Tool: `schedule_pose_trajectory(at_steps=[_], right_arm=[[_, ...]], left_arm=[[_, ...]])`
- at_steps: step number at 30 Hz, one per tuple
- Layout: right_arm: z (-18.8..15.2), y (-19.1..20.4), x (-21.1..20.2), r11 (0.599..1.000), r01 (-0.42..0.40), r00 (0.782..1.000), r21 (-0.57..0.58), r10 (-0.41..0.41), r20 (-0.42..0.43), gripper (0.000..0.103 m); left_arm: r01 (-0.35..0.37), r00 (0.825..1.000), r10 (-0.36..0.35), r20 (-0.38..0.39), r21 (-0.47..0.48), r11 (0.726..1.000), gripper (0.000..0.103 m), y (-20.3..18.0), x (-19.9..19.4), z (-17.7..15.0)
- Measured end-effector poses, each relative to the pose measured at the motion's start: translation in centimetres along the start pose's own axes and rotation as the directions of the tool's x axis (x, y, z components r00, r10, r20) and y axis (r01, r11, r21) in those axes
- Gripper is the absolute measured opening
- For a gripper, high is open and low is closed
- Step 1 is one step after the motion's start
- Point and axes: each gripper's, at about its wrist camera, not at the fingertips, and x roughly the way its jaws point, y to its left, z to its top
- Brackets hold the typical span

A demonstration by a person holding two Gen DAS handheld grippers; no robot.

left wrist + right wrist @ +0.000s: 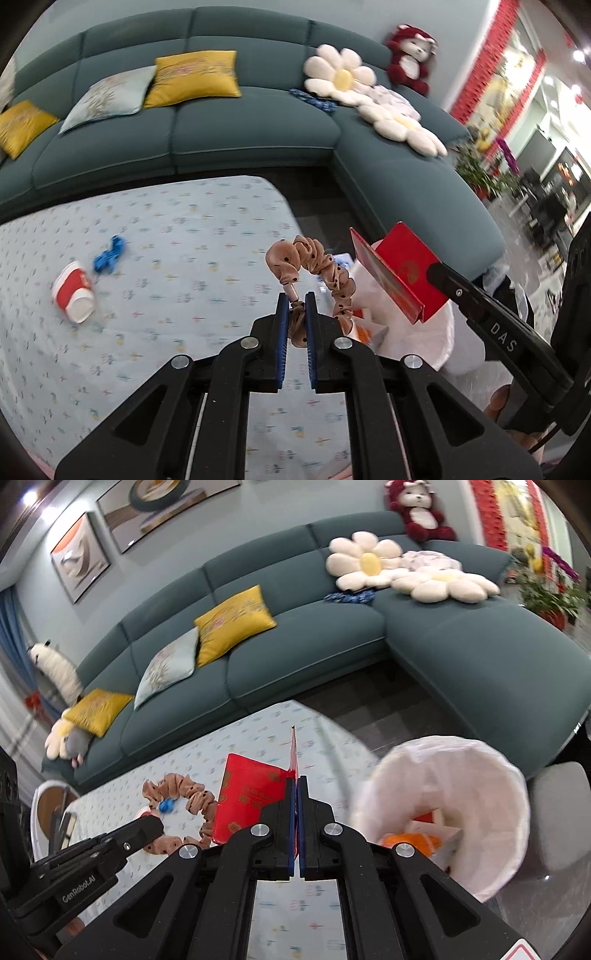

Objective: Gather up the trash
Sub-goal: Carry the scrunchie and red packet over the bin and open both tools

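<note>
Teal upholstery fills the background, where a large corner sofa (207, 147) is seen behind a table covered in a pale blue patterned cloth (155, 280). Beside the table's far right corner a bin lined with a white bag (498, 775) is placed, with orange and white scraps already lying inside it.

The step in hand is judged to be the carry: two pieces have been lifted off the table and are being brought toward the bin. A red folded card (247, 797) is clamped by its edge in the right gripper (296, 779), whose jaws are pressed fully together on it. A brown dotted scrunchie headband (314, 273) is pinched at one end in the left gripper (296, 299), its jaws nearly together, and the rest of the band arches up and away to the right.

In the right wrist view the bin's mouth lies just right of and below the card. The next move is judged to call for each gripper to be brought over that opening and then parted.

On the cloth, well apart from both grippers, a crushed red and white cup (74, 295) and a small blue scrap (109, 254) are left to be collected.
</note>
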Motion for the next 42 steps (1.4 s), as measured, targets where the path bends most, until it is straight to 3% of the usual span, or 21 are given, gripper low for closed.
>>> schedule_pose_trajectory(at_steps=[12,21,24,25,27,28,31,42], right_arm=[[0.0,-9.0,-2.5,0.988,0.067,0.997,0.139,-0.073,0.038,0.001],[-0.6,-13.0,-2.9,0.975,0.090,0.994,0.201,-0.099,0.038,0.001],[-0.7,-13.9,-2.7,0.973,0.086,0.995,0.213,-0.095,0.031,0.002],[-0.7,-14.0,-2.5,0.973,0.085,0.995,0.217,-0.092,0.026,0.006],[-0.7,-14.3,-2.5,0.970,0.089,0.995,0.225,-0.097,0.026,0.015],[-0.7,-14.4,-2.4,0.970,0.087,0.995,0.228,-0.095,0.026,0.021],[-0.9,-14.3,-2.8,0.970,0.094,0.994,0.223,-0.105,0.040,0.041],[-0.7,-12.0,-2.8,0.977,0.077,0.996,0.198,-0.086,0.034,0.045]], left_arm=[[0.048,0.998,-0.042,-0.044,0.146,0.988,0.009,-8.7,2.8,-0.4],[0.076,0.994,-0.057,-0.096,0.207,0.975,0.009,-12.9,5.1,-1.0],[0.083,0.992,-0.061,-0.108,0.213,0.974,0.014,-13.6,5.7,-1.0],[0.086,0.991,-0.063,-0.115,0.210,0.974,0.015,-13.7,5.9,-1.0],[0.079,0.991,-0.055,-0.119,0.207,0.975,0.032,-13.9,6.2,-1.0],[0.072,0.992,-0.049,-0.116,0.204,0.976,0.036,-13.9,6.3,-1.1],[0.065,0.993,-0.043,-0.114,0.200,0.978,0.039,-13.7,6.2,-1.3],[0.030,0.995,-0.017,-0.099,0.122,0.992,0.042,-10.4,4.9,-1.2]])
